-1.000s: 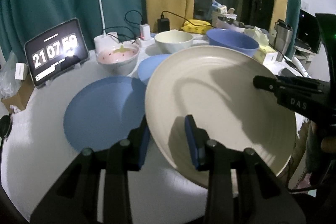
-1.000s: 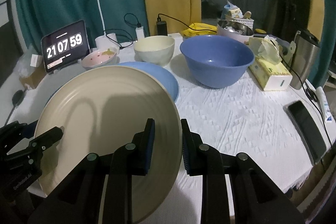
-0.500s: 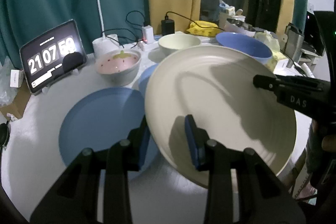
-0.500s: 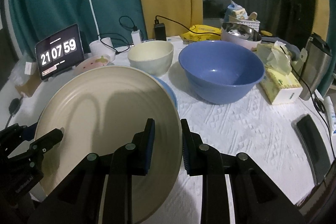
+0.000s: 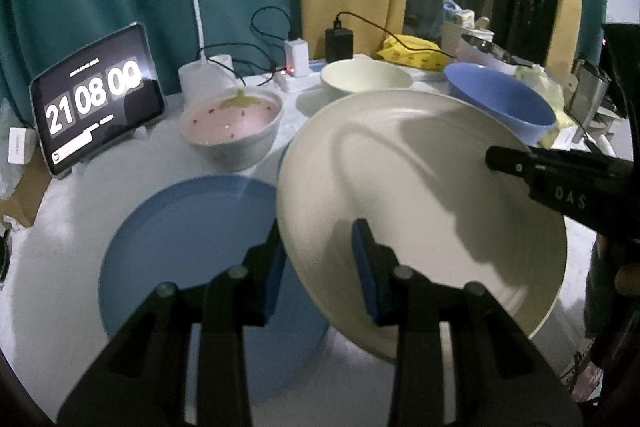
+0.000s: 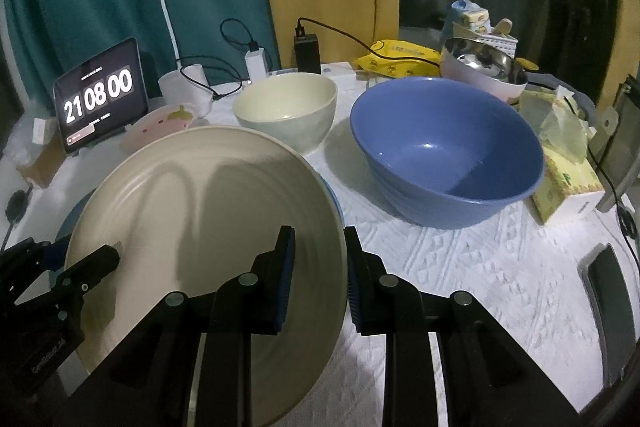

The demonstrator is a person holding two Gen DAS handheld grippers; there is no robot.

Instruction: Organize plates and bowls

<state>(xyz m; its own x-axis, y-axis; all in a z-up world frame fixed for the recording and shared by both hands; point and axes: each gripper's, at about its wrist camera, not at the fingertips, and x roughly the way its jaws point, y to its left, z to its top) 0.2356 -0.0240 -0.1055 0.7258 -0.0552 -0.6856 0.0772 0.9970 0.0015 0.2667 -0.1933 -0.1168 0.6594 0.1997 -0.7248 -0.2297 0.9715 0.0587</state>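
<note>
Two grippers share one load: the left gripper point(image 5: 316, 267) and right gripper point(image 6: 318, 275) each have fingers clamped on opposite rims of the cream plate point(image 5: 420, 211), carried tilted above the blue plate point(image 5: 192, 247), likely for stacking on the worktop point(image 6: 460, 267).

Both tools are built of matte black, angular plastic. On the left gripper point(image 5: 318, 255), blue pads are seen lining the inner faces of the jaws, and round silver screw heads are set along the linkage arms at lower centre. The same blue pads and silver screws are shown on the right gripper point(image 6: 318, 259). White lettering "DAS" is printed on the black body at the right edge of the left wrist view.
</note>
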